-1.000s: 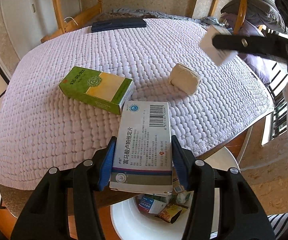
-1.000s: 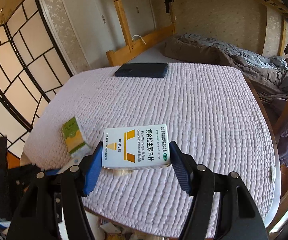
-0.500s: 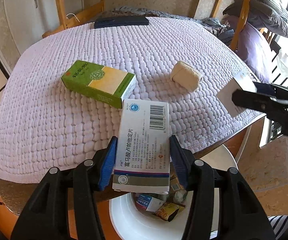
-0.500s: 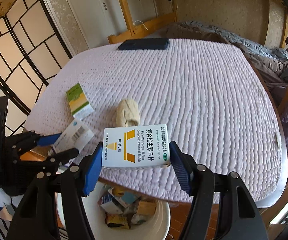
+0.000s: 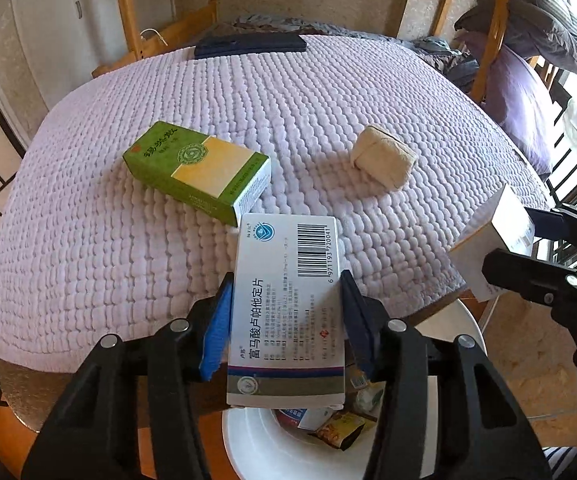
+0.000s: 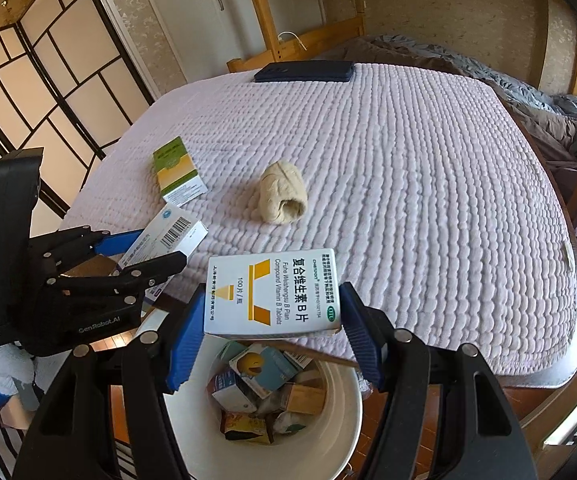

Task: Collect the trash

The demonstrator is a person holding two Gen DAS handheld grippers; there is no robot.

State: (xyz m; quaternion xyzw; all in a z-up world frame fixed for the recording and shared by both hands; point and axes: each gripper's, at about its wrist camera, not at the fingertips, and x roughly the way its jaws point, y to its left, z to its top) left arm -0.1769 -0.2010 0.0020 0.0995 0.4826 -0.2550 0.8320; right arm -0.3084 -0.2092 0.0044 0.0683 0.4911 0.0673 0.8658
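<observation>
Both grippers clamp boxes over the white bin [image 6: 340, 396] for dropping: left gripper [image 5: 286, 320] w/ barcode box [image 5: 288, 304], right gripper [image 6: 272, 322] w/ vitamin box [image 6: 272, 292], apparently squarely above.

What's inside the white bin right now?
The white bin holds crumpled boxes and wrappers; the vitamin box in the right gripper hides its far edge.
</observation>
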